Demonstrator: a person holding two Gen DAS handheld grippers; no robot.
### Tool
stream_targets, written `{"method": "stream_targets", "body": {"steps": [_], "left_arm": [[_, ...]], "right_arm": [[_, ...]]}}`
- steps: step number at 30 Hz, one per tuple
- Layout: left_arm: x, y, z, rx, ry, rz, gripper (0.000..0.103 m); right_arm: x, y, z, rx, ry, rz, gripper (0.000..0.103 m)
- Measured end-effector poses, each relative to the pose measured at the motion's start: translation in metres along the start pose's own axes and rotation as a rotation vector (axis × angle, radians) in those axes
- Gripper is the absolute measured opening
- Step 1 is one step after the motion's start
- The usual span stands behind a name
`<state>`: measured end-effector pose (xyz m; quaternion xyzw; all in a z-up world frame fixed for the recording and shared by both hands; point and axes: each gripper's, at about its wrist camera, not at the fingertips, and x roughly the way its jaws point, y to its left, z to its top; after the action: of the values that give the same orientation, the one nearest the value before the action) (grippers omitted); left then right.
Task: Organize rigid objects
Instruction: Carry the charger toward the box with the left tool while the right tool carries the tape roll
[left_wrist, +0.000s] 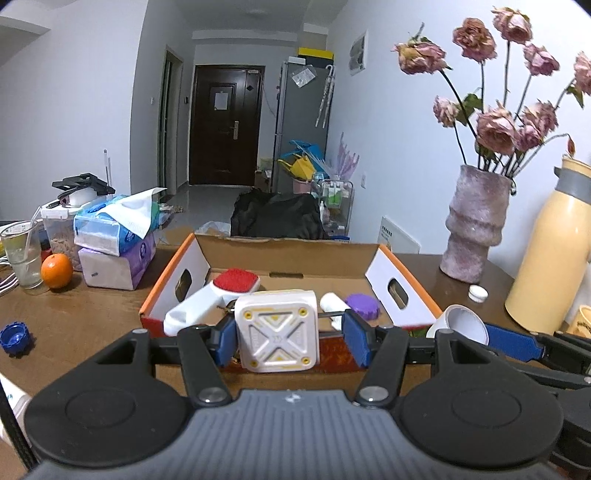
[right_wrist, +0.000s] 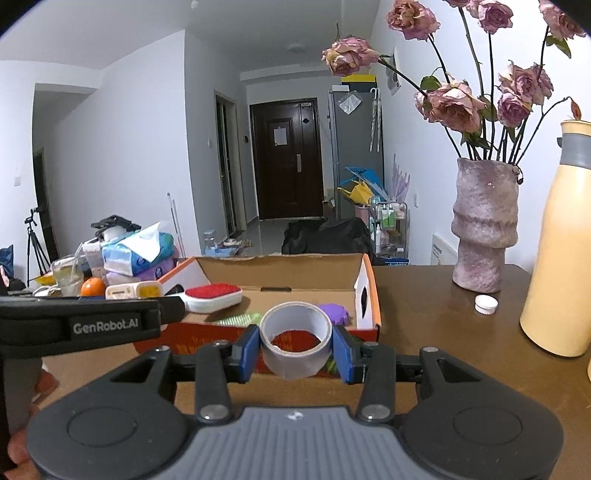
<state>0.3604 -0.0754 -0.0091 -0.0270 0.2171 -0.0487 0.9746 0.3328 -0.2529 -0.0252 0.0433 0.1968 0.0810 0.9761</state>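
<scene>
An open cardboard box (left_wrist: 295, 254) with orange-edged flaps stands on the brown table; it also shows in the right wrist view (right_wrist: 280, 271). Inside lie a white brush with a red pad (left_wrist: 236, 280), a purple lid (left_wrist: 364, 305) and a green comb (right_wrist: 240, 319). My left gripper (left_wrist: 290, 341) sits at the box's near edge with a white and yellow square device (left_wrist: 277, 334) between its fingers; a gap shows at the right finger. My right gripper (right_wrist: 295, 349) is shut on a grey tape roll (right_wrist: 295, 341) just before the box's front wall.
Tissue packs (left_wrist: 114, 243), an orange (left_wrist: 56, 270), a glass (left_wrist: 22, 254) and a blue cap (left_wrist: 14, 338) lie left. A vase of dried roses (left_wrist: 472, 229), a cream thermos (left_wrist: 550, 254) and a white cap (left_wrist: 478, 293) stand right.
</scene>
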Motion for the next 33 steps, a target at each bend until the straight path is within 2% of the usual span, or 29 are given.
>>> {"method": "stream_targets", "body": {"steps": [17,33], "left_arm": [[0.05,0.007,0.028,-0.02,-0.051,0.058,0.06],[0.093,0.009,0.042,-0.025,-0.06,0.104,0.06]], "right_arm": [[0.063,-0.009,0.018,0.035,-0.014,0.018,0.042],[0.116,-0.015,0.03,0.043,0.007,0.004,0.042]]}}
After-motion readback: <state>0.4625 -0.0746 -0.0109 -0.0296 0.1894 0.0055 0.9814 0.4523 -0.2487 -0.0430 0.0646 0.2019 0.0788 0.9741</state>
